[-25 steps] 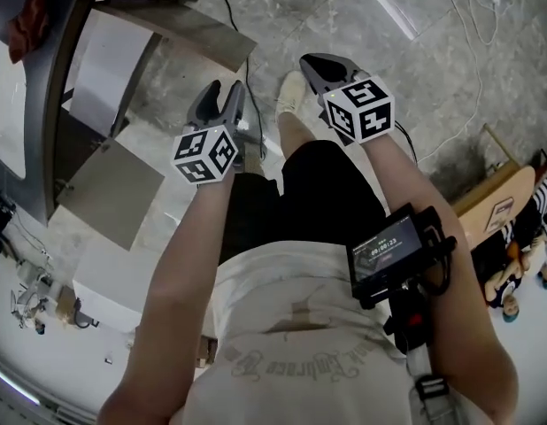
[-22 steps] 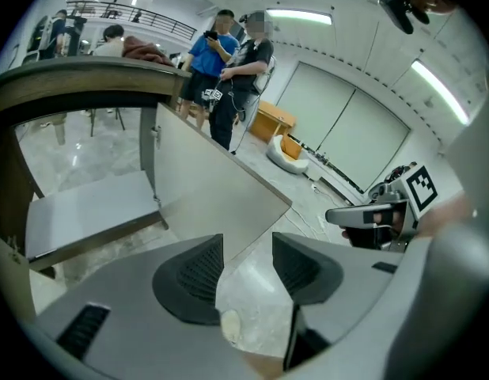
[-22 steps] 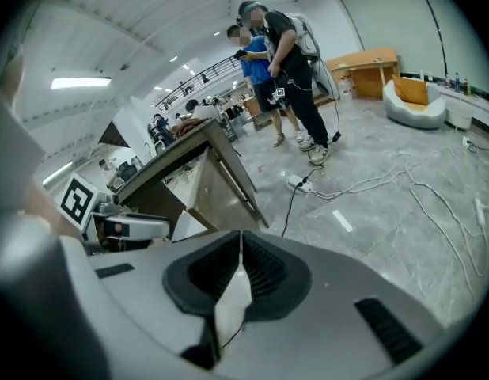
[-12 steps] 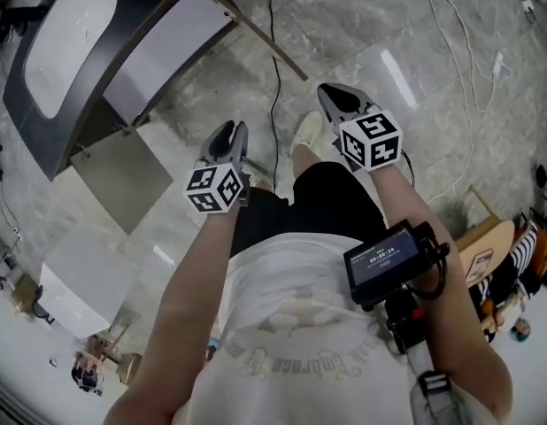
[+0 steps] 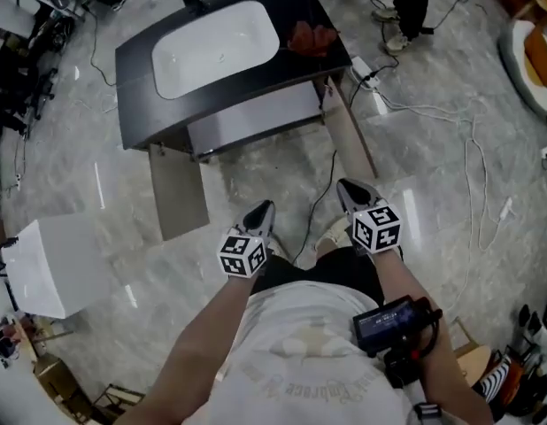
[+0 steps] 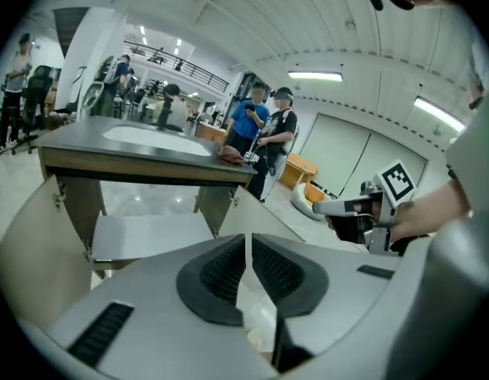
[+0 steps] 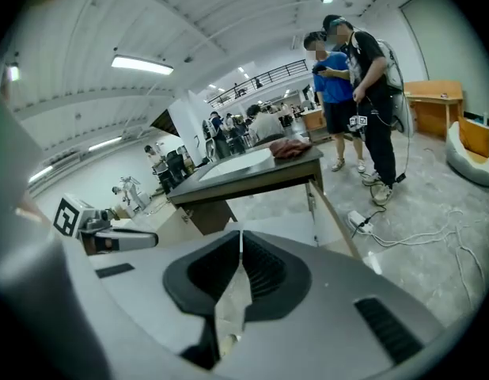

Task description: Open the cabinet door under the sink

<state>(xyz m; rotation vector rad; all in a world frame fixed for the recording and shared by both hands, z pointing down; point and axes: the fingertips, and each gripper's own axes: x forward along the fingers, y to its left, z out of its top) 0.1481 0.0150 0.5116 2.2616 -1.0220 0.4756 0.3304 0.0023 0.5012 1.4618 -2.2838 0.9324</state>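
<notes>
In the head view, the sink cabinet [image 5: 256,118] is seen at the top of the picture. A white basin [image 5: 216,47] is set in its dark counter, and a red cloth [image 5: 311,38] is laid at the counter's right end. Both doors under the sink are swung wide open, the left door [image 5: 178,193] and the right door [image 5: 349,140] being stood out towards the person. The left gripper [image 5: 263,209] and the right gripper [image 5: 351,189] are held side by side above the floor, well apart from the doors, and nothing is touched by either. A white box [image 5: 43,264] is seen on the floor at the left.

In the left gripper view, the left gripper [image 6: 248,240] is pointed at the cabinet. Its jaws are being closed, a narrow gap is left between the pads, and nothing is caught in it. The open left door [image 6: 35,244] and right door [image 6: 238,212] are seen past the jaws, with a shelf [image 6: 149,232] between them. Two people [image 6: 264,125] are seen standing behind the counter.

In the right gripper view, the jaws of the right gripper [image 7: 241,240] are pressed together with nothing between them. The right door [image 7: 330,212] is seen hanging open under the counter, and cables [image 7: 418,228] are strewn on the floor beside it.
</notes>
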